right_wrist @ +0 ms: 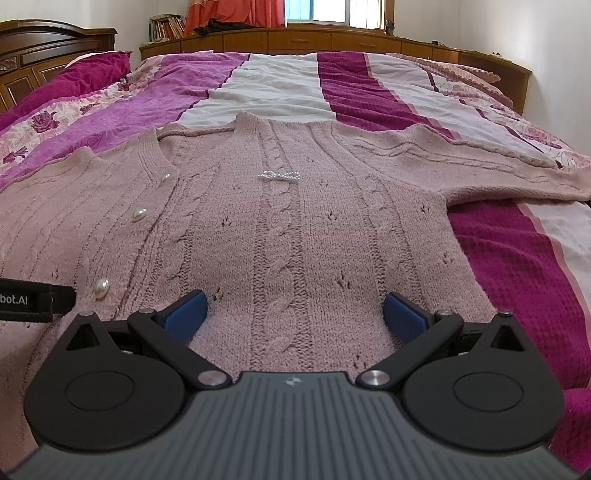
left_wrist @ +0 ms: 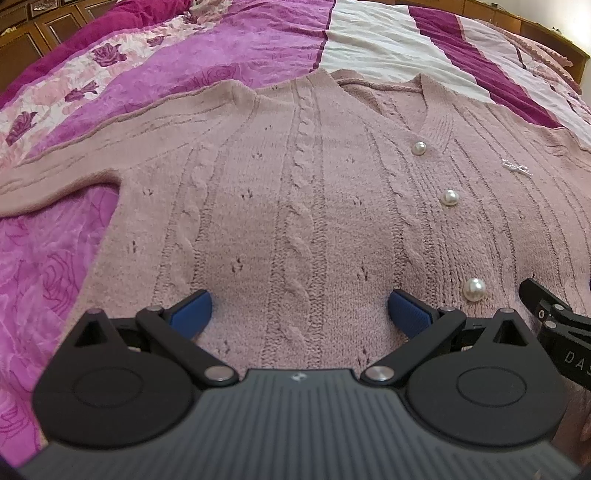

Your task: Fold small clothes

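Left gripper (left_wrist: 300, 314): jaws spread wide, blue pads (left_wrist: 192, 312) apart over the lower front of the pink cardigan (left_wrist: 295, 192), nothing held between them; whether the pads touch the knit cannot be told. Right gripper (right_wrist: 293, 314): same posture, jaws wide, blue pads (right_wrist: 404, 319) flanking a cable-knit column, empty. The two grippers sit side by side; the right one's finger shows at 3 o'clock in the left wrist view, and the left one's body enters at 9 o'clock in the right wrist view. Cardigan lies flat, front up, on the bedspread (right_wrist: 517, 266), hem toward the grippers, V-neck at 12 o'clock. Pearl buttons (left_wrist: 450, 197) run up the placket between the grippers' positions. A small pearl bow (right_wrist: 279, 176) sits on the chest panel. Sleeves spread outward toward 9 and 3 o'clock. Beyond: magenta, white and floral bedspread stripes, then a wooden headboard (right_wrist: 332, 38) and a window (right_wrist: 317, 11).
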`<state>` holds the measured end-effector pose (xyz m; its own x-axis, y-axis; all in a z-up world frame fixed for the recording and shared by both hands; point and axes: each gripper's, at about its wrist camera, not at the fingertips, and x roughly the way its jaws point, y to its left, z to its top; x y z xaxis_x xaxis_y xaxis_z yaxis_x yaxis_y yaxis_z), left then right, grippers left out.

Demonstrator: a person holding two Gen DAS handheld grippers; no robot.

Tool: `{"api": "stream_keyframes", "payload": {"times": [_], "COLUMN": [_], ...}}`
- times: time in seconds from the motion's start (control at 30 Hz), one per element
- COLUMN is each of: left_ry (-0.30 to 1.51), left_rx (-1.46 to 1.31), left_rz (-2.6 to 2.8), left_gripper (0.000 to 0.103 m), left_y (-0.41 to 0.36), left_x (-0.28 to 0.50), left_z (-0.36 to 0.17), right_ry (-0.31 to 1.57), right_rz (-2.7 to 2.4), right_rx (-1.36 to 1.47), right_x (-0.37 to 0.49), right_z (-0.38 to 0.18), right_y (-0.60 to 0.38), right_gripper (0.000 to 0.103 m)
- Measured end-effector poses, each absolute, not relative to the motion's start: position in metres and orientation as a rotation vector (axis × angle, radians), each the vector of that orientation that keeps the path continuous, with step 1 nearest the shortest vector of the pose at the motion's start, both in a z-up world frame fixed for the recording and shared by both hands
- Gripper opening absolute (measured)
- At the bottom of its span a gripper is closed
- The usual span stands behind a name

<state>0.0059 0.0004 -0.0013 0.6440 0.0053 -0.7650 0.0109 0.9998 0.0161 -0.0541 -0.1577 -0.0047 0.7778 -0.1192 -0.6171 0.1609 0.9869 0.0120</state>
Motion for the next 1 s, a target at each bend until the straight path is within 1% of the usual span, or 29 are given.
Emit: {"api": "stream_keyframes", "payload": {"times": [0.27,0.4,0.6,0.8,1.0], "left_ry": [0.918,0.943,0.945,0.952,0.97], "left_rx": [0.022,0.024,0.023,0.016,-0.018], "left_rz": [-0.006,-0.014,-0.025,-0.016,-0.004], "left_gripper": [0.103,0.103,0.103,0.103,0.103], "left_y": [0.001,0.001,0.003,0.002,0.006], "left_x": [0.015,0.018,0.016,0.017,0.017], "left_z": [0.001,0.002,0.004,0.008,0.016], "right_ry": [0.703,0.683,0.725,0.728,0.73], "right_rz": [-0.145,-0.135,-0.093,-0.025,0.01], "right_rx": [0.082,0.079,0.098,0.14,0.282], "right_x": [-0.045,-0.049,-0.045,-0.048,-0.047], "right_z": [-0.004,-0.006,0.0,0.004,0.012], "right_y": [-0.16,-0.16,-0.169,-0.181,-0.2], "right_gripper": [0.103,0.103,0.103,0.103,0.103]}}
